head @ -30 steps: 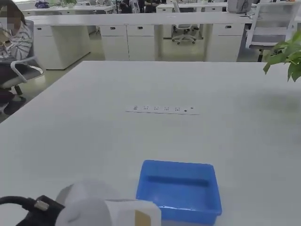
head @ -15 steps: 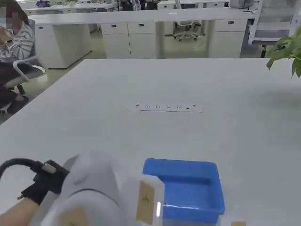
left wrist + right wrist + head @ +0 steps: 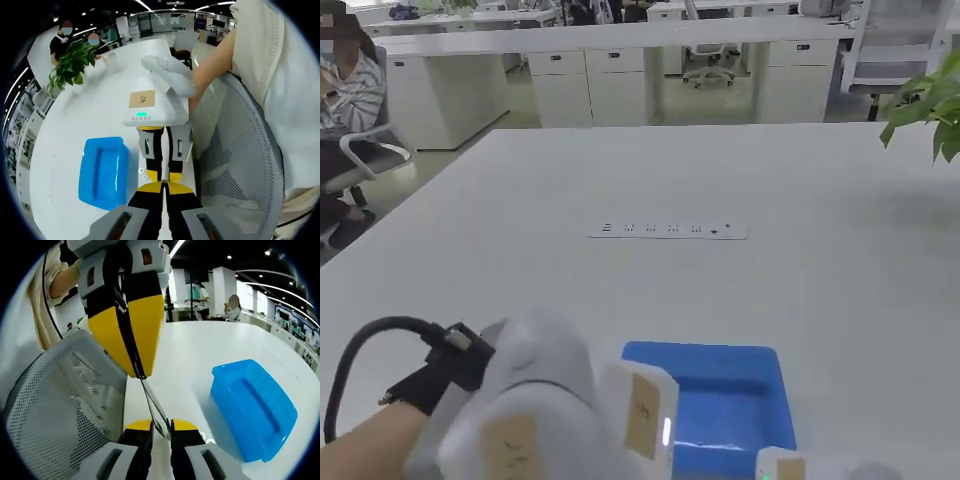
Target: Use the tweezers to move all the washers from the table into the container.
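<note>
**A:** Jaws first: how do they stand?

**B:** Tip to tip. The left gripper (image 3: 162, 186) has its yellow jaws pressed together on one end of the tweezers (image 3: 149, 399). The right gripper (image 3: 161, 431) pinches the other end of the same thin metal strip. The tweezers run straight from one pair of jaws to the other.

**A:** And the container?

**B:** The blue container (image 3: 252, 407) sits on the white surface (image 3: 770, 280), just beside the two grippers. It lies to the right in the right gripper view and to the left in the left gripper view.

**A:** Washers?

**B:** In the left gripper view, a couple of tiny pale rings (image 3: 143, 174) lie on the surface between the container and the jaws. I take them for washers, but they are too small to be sure.

**A:** What else?

**B:** In the head view, a power strip (image 3: 665, 230) lies well beyond the container, mid-surface. A leafy plant (image 3: 930, 105) hangs in at the far right. A mesh chair back (image 3: 65, 400) stands close beside the grippers. At the lower left, a gloved hand (image 3: 425, 385) holds a gripper's pale body.
</note>
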The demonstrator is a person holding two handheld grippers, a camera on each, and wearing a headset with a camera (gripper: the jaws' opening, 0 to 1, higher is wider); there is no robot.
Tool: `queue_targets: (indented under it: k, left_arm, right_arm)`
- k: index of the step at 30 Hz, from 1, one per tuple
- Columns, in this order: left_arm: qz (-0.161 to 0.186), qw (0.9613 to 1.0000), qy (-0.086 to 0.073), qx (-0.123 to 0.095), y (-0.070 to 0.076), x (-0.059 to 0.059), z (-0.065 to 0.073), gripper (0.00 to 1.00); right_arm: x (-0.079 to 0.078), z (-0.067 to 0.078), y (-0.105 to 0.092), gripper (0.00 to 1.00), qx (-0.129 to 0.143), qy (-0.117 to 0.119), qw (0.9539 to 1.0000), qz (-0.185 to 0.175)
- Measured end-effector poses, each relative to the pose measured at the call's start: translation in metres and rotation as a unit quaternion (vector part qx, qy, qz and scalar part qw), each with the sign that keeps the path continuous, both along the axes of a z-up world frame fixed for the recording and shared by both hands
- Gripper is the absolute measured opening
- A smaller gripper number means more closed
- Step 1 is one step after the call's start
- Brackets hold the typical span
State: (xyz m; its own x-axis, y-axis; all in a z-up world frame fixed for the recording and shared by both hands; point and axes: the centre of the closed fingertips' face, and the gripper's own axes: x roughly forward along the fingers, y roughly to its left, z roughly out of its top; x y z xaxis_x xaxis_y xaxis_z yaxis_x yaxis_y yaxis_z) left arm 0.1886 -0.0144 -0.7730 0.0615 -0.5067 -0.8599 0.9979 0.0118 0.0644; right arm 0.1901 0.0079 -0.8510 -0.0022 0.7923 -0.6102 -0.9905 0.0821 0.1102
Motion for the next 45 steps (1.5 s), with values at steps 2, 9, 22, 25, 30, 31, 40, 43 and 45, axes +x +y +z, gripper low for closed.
queue_targets:
  k: [2,9,22,25,30,31,40,43,45]
  left_arm:
    - [-0.001,1.0,0.006,-0.002,0.0,0.002,0.0,0.0]
    - [0.006,0.9994,0.03,-0.018,-0.006,0.004,-0.003,0.0]
    - [0.165,0.9736,0.039,-0.153,-0.006,0.02,0.005,0.0]
    - [0.239,0.9438,0.049,-0.223,0.003,0.024,0.016,0.03]
    - [0.353,0.8856,0.063,-0.295,0.028,0.023,0.02,0.2]
    - [0.371,0.8757,0.062,-0.303,0.033,0.023,0.019,0.24]
    - [0.452,0.8212,-0.058,-0.344,0.069,0.017,0.024,0.53]
    - [0.467,0.8056,-0.076,-0.357,0.073,0.02,0.028,0.59]
    - [0.475,0.8003,-0.106,-0.35,0.08,0.026,0.03,0.65]
  right_arm:
    - [0.0,0.003,0.0,0.11,0.003,0.005,1.0,-0.001]
    - [0.001,0.023,0.013,0.1,0.03,0.019,0.9994,0.005]
    - [0.011,0.015,0.009,0.03,0.026,0.024,0.9992,-0.02]
    - [0.017,0.016,0.008,0.03,0.039,0.05,0.9969,-0.046]
    - [0.025,0.016,0.008,0.03,0.054,0.102,0.9898,-0.084]
    - [0.027,0.015,0.007,0.03,0.055,0.105,0.9892,-0.087]
    - [0.035,0.02,0.001,0.03,0.075,0.187,0.9694,-0.14]
    - [0.038,0.029,0.0,0.03,0.091,0.203,0.9628,-0.153]
    - [0.039,0.035,-0.001,0.03,0.1,0.211,0.9594,-0.158]
